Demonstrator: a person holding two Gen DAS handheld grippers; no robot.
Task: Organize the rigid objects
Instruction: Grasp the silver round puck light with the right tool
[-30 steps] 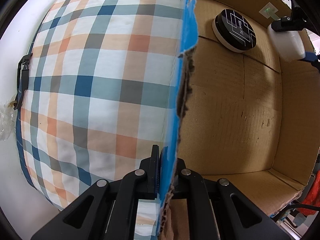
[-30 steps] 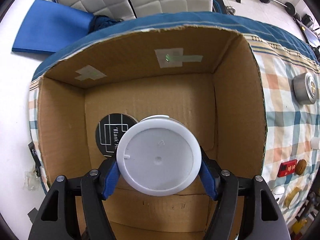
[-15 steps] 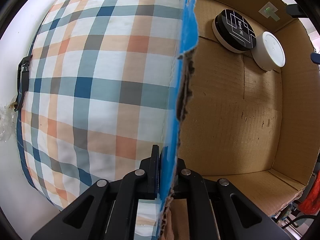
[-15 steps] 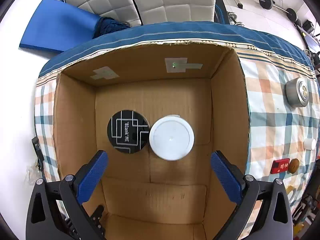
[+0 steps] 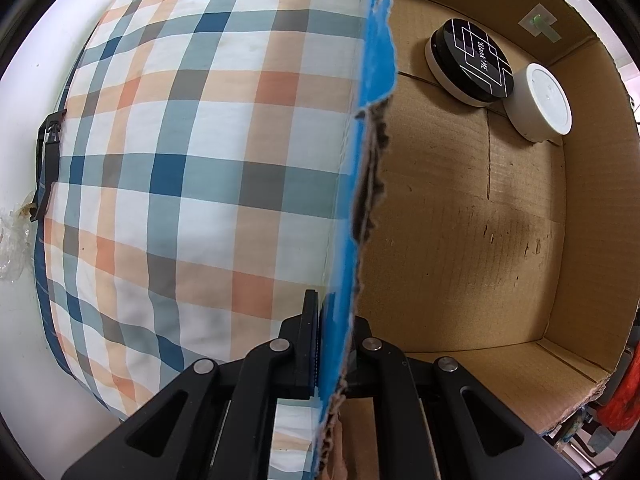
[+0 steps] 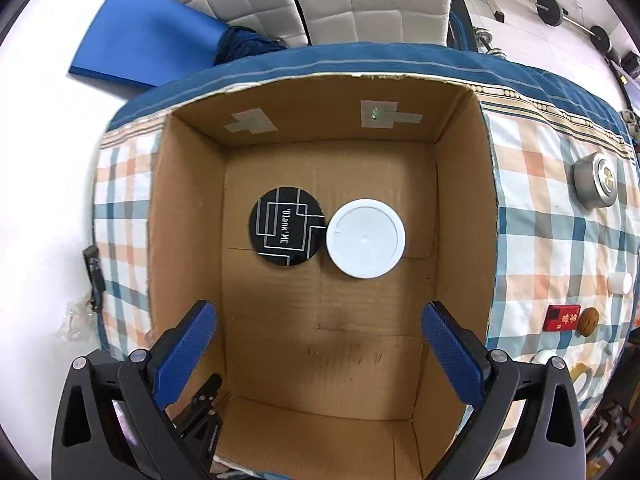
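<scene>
White jar (image 6: 365, 238) sits in the box (image 6: 188, 216), touching a black tin (image 6: 287, 226). Right claw (image 6: 320, 354) hangs open above them. Left claw (image 5: 334, 344) pinches the box's torn wall; slipping could shift everything. More items wait on the bed (image 6: 560, 240).

box mostly open, two jars at the back
the cardboard box (image 6: 188, 240) floor lies bare toward the near wall; the black-lidded jar (image 6: 287, 232) and white jar (image 6: 365, 238), touching, block its far middle.
</scene>
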